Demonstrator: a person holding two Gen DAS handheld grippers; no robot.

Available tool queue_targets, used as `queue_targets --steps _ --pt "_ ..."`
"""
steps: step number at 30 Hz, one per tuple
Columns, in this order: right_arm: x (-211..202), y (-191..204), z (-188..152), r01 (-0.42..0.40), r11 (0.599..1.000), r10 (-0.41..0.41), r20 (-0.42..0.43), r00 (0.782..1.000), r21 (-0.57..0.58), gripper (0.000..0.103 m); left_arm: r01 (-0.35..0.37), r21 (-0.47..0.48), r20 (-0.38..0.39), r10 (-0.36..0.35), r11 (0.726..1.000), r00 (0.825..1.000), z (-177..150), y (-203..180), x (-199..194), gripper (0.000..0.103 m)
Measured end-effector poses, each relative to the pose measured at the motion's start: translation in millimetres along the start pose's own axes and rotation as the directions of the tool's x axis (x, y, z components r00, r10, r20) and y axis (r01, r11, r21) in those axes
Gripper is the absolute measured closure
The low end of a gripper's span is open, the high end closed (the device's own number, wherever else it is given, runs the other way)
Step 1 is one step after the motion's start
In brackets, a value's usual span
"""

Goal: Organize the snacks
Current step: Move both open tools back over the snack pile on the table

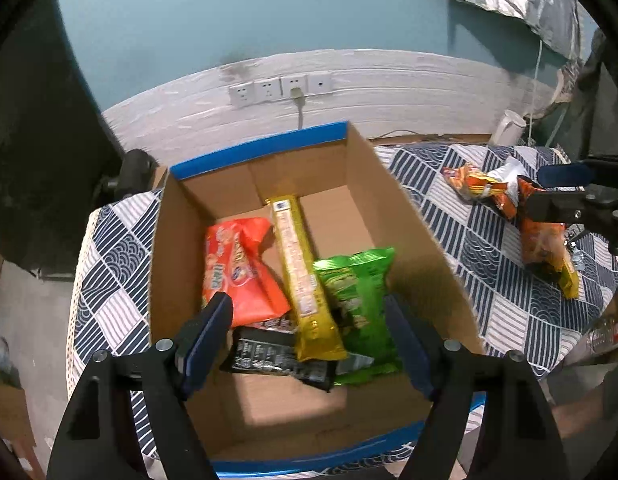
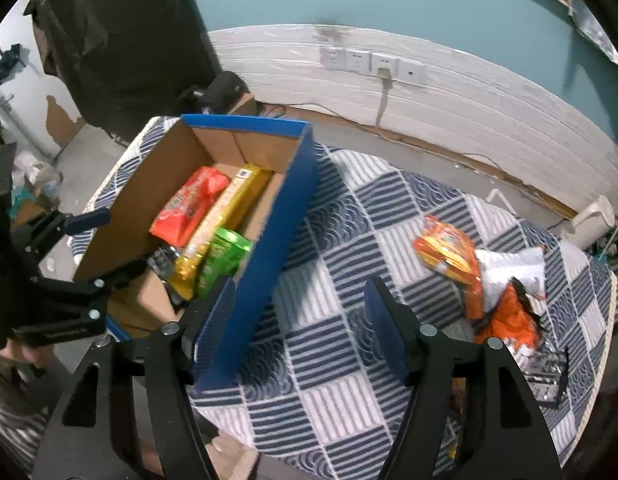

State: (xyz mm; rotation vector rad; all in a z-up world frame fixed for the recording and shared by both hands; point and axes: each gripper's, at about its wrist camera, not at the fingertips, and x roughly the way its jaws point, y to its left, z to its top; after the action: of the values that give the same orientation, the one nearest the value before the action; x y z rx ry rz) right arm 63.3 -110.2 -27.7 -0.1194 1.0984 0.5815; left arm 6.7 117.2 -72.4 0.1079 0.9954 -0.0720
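We stood between placements: both the left gripper [image 1: 309, 332] and the right gripper [image 2: 301, 320] had their fingers apart, holding nothing. Four packets lay in the cardboard box [image 1: 413, 216]. Next we judged we must fetch the crumpled orange packets [image 2: 449, 256] on the cloth.

No legible text; print on snack packs [image 1: 245, 268] in box [image 1: 393, 184] too blurred to read.
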Motion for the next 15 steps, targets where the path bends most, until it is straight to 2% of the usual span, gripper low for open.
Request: queue_targets --steps 15 --pt "-28.5 -81.5 -45.6 0.059 0.988 -0.060 0.007 0.998 0.140 0.035 0.037 0.117 -0.007 -0.037 0.992 0.999 15.0 -73.9 -2.3 0.023"
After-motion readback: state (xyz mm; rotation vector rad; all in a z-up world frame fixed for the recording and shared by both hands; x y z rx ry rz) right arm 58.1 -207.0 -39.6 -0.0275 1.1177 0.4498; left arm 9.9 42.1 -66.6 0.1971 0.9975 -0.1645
